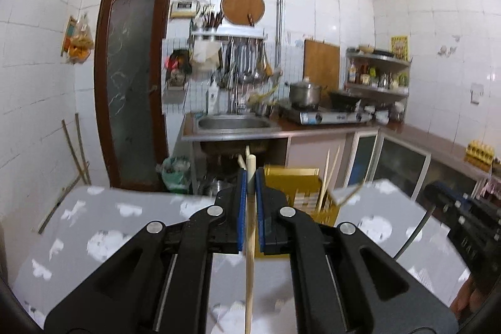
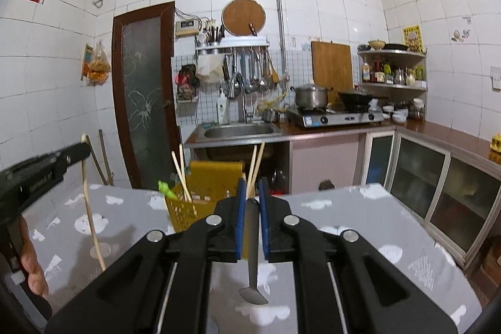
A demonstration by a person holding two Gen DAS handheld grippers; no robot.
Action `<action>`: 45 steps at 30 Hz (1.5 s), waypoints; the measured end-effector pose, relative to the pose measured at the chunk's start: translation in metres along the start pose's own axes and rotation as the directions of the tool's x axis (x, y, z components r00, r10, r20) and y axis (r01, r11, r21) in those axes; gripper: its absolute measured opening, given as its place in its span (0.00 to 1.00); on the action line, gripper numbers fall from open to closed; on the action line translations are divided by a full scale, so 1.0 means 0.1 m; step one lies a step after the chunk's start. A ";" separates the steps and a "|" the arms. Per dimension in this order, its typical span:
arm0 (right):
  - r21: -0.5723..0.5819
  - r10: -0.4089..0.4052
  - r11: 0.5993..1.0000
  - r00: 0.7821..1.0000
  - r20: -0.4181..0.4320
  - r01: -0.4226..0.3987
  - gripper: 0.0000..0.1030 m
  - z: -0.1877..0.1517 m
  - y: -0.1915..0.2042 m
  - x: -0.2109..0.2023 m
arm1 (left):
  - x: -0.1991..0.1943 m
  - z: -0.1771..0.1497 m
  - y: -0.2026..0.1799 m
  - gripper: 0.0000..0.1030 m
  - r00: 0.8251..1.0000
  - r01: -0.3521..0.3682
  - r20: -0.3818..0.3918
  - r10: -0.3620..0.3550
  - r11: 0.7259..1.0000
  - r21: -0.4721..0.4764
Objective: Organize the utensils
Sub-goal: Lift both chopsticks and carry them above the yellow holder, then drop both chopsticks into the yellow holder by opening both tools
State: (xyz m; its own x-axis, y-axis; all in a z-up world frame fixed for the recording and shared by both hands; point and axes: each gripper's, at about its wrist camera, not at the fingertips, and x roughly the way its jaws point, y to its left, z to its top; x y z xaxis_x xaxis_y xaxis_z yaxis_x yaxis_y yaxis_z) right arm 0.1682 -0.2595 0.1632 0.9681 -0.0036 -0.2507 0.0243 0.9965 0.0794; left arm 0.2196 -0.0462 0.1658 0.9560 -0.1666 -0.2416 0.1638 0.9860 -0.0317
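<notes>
My left gripper (image 1: pixel 250 174) is shut on a pale wooden chopstick (image 1: pixel 249 255) that hangs down toward the grey cloud-patterned table (image 1: pixel 109 227). The same gripper (image 2: pixel 78 151) and chopstick (image 2: pixel 90 215) show at the left of the right wrist view. My right gripper (image 2: pixel 250 187) is shut on a grey metal spoon (image 2: pixel 252 255), bowl end hanging down above the table (image 2: pixel 344 215). A yellow utensil basket (image 2: pixel 200 196) stands just beyond it and holds several chopsticks (image 2: pixel 183 177) and a green item (image 2: pixel 166 189). The basket (image 1: pixel 300 187) sits right of my left gripper.
The right gripper's body (image 1: pixel 469 218) shows at the right edge of the left wrist view. Behind the table are a sink (image 2: pixel 241 132), a gas stove with a pot (image 2: pixel 313 97), cabinets (image 2: pixel 438 177) and a brown door (image 2: pixel 144 89).
</notes>
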 end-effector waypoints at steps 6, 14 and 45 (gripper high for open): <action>0.002 0.037 0.999 0.998 0.042 -0.037 0.09 0.34 0.10 0.10 | 0.11 0.42 -0.04 0.04 0.995 0.045 0.086 -0.042 0.998 -0.035; -0.011 0.055 0.998 0.989 0.134 -0.054 0.09 0.90 0.25 0.36 | 0.52 0.95 -0.10 0.04 0.975 0.074 0.216 -0.052 0.993 -0.095; 0.043 0.009 0.999 0.994 -0.106 -0.005 0.55 0.48 -0.02 1.43 | 1.60 0.31 0.07 0.62 1.000 0.021 -0.015 -0.022 0.999 -0.049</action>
State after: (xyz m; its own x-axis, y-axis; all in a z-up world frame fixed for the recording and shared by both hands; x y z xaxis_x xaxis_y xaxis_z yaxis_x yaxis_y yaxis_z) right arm 0.3184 -0.2660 0.1731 0.9364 0.0146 -0.3506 0.0302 0.9921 0.1219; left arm 0.3814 -0.0662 0.1565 0.9484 -0.1883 -0.2552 0.1721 0.9815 -0.0844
